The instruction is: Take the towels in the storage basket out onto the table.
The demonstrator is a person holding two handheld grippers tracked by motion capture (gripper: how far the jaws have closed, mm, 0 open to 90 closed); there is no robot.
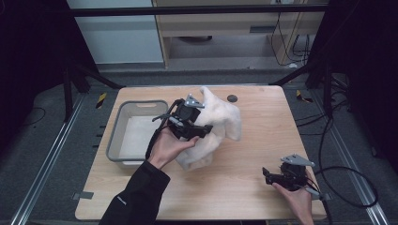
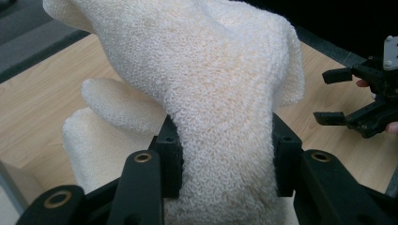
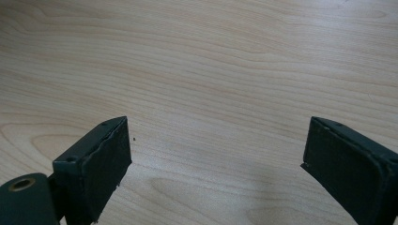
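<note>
Left gripper (image 2: 220, 154) pinches cream towel (image 1: 220, 124)
Right gripper (image 3: 216, 154) rests near right, jaws spread over table (image 1: 244, 187)

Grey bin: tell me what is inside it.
The grey bin beside the towel shows a pale bare floor, nothing lying on it. Its corner nearest the left gripper is covered by the hand and gripper.
</note>
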